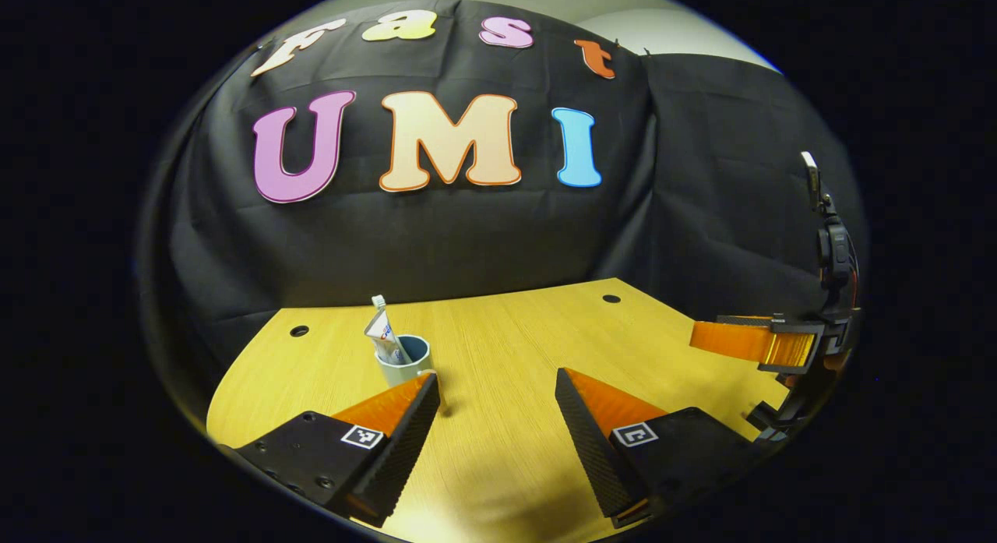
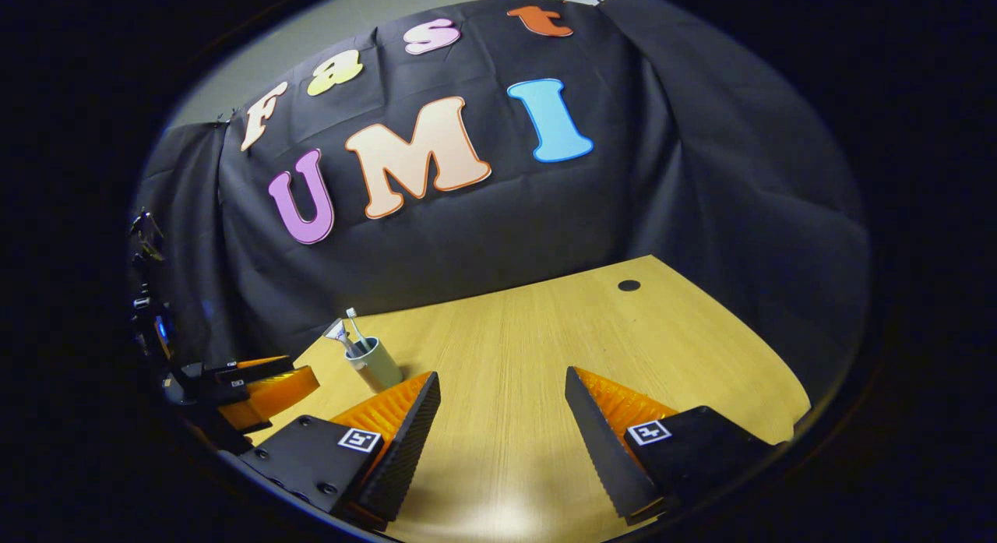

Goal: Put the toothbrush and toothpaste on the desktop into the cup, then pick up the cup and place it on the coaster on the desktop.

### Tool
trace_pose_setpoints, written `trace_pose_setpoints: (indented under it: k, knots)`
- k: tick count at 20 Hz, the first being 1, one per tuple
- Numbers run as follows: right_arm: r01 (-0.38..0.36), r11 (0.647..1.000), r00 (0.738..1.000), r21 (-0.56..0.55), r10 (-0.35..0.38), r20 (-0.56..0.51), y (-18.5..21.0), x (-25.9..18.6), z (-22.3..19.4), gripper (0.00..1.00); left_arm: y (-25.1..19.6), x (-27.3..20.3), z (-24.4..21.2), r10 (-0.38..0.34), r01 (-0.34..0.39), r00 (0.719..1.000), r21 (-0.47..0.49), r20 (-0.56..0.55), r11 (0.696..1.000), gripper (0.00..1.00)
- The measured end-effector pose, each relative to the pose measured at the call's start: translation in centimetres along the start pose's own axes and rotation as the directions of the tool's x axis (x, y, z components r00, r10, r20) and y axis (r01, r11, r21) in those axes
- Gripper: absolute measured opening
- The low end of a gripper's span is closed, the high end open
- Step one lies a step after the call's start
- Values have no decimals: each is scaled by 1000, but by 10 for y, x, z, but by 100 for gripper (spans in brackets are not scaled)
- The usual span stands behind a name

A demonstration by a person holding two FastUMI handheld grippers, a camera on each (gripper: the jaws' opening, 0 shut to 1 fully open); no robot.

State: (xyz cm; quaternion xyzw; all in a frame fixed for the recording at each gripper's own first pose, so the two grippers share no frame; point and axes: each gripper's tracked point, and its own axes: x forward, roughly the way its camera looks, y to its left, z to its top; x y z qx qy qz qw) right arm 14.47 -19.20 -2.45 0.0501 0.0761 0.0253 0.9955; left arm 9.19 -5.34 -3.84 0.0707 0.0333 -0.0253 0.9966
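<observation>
cup [image 1: 405,361] upright on the worktop [image 1: 514,348] towards the far left, toothpaste [image 1: 384,336] inside, toothbrush [image 2: 357,329] visible beside it from the right gripper view, left gripper [image 1: 498,395] fingers apart and empty, right gripper [image 2: 502,395] likewise open

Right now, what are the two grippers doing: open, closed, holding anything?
Left gripper: jaws open, holding nothing, above the desk near the cup.
Right gripper: jaws open, holding nothing.
</observation>
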Motion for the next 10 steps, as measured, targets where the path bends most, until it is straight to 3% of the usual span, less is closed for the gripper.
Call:
trace_pose_setpoints:
  k: [10]
  knots:
    - [14,1000,995,11,-15,102,-11,-23,17,99,-7,2,7,-25,25,1000,56,-2,998,90]
